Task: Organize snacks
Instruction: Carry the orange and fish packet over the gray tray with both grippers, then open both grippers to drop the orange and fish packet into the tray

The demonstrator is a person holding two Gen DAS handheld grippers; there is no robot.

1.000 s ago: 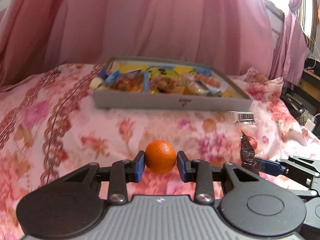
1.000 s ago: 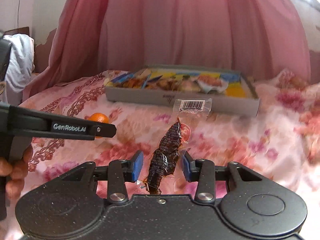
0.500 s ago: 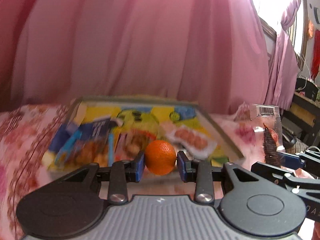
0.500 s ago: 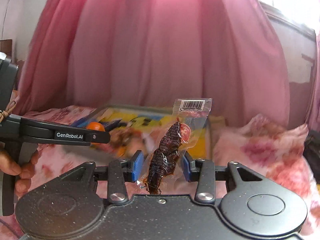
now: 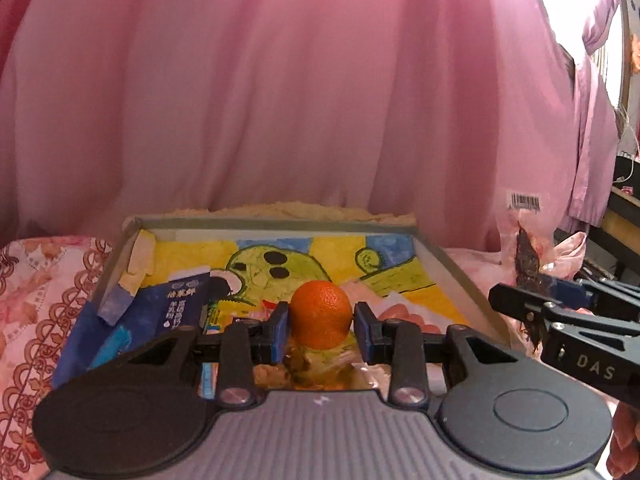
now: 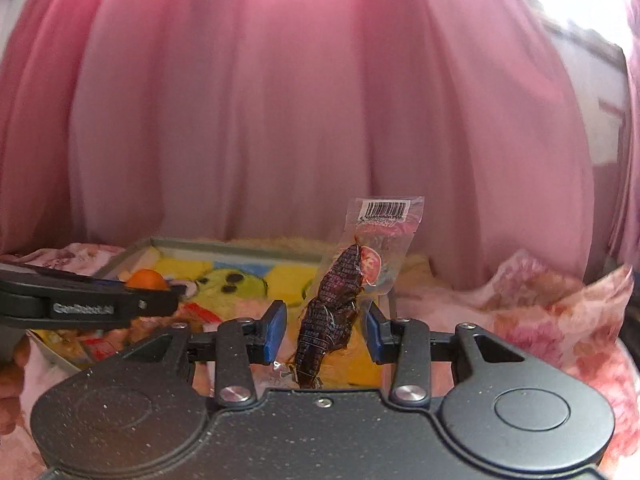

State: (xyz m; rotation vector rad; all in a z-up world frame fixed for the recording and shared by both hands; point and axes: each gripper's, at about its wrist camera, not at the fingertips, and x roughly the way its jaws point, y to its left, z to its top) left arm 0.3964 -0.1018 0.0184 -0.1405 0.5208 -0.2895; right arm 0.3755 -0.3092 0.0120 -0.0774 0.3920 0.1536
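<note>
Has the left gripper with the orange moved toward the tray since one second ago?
Yes. The left gripper, shut on the orange, has gone forward: the tray, far ahead before, now lies under it.

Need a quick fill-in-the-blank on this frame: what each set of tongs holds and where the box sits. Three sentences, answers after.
1. The left tongs are shut on a round fruit whose colour is ____.
2. The right tongs grip a clear snack packet with a ____ printed at its top.
3. The grey box of snacks stands in front of a ____ curtain.

Missing words: orange; barcode; pink
</note>
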